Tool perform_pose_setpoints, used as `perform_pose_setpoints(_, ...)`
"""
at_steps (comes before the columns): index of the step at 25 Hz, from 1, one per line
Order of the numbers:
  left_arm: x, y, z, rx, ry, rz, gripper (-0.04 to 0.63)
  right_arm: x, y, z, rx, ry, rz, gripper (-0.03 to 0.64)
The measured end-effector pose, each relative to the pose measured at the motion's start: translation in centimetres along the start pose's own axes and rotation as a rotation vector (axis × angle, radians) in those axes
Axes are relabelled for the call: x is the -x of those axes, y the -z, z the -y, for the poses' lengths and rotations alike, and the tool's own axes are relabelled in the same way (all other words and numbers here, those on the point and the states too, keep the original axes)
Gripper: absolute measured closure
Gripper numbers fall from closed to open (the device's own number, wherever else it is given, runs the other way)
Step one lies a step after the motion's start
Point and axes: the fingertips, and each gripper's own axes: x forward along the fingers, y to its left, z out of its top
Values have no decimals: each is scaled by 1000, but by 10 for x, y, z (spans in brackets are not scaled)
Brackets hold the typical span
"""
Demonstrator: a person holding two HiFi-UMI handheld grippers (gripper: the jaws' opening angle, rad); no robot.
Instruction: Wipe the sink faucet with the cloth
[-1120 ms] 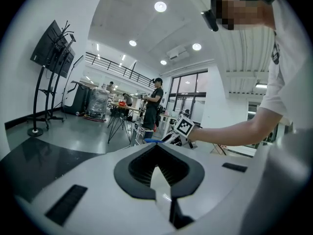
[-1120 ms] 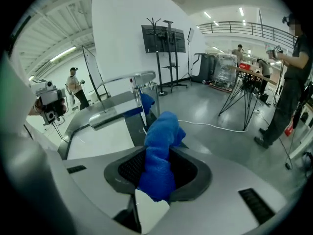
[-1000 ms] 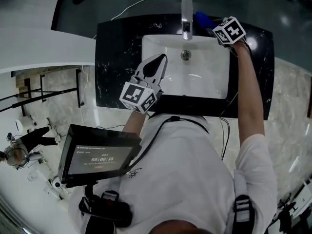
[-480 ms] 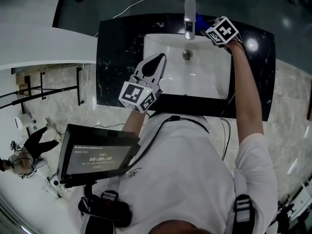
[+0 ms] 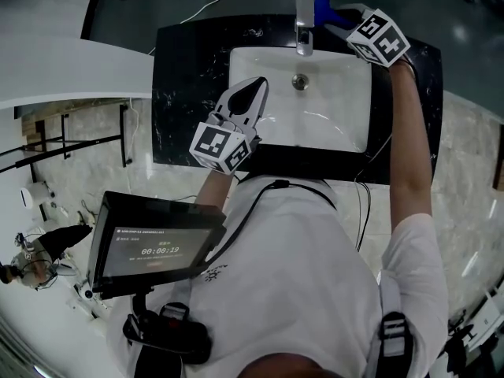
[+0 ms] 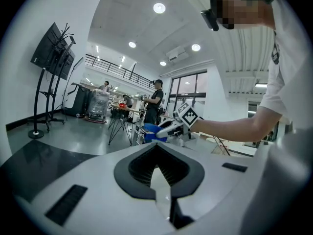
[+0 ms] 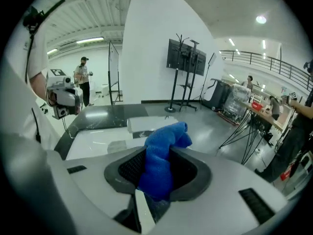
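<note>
Right tongs [image 5: 337, 14] clamped on a bunched blue cloth [image 5: 321, 8], which is held right against the upper part of the chrome faucet [image 5: 303, 24] at the back rim of the white sink [image 5: 331, 124]. Left tongs [image 5: 246, 101], jaws together and empty, hover over the sink's front left corner, set in the black marble worktop [image 5: 185, 85].

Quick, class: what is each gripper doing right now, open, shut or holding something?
Left gripper: shut, nothing between its jaws.
Right gripper: shut on the blue cloth.
</note>
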Motion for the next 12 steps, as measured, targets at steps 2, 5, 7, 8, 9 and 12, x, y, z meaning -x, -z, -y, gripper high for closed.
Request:
perform_pose_setpoints(2,0,0,1,1,2,-1,607,14,-18,5,10,19,51,491)
perform_pose_setpoints(5,0,0,0,0,4,0,607,32,-34,17,0,64,118,491)
perform_pose_setpoints(7,1,0,0,0,3,0,607,41,-39,27,-51,86,171,491)
perform_pose_setpoints(8,1,1,0,0,2,-1,607,43,-36,32,-78,97,180,491)
perform_pose_setpoints(9,1,1,0,0,2,-1,607,41,-30,36,-99,107,172,491)
perform_pose_setpoints(12,3,1,-2,-2,-3,-3,607,21,3,40,-147,121,89,491)
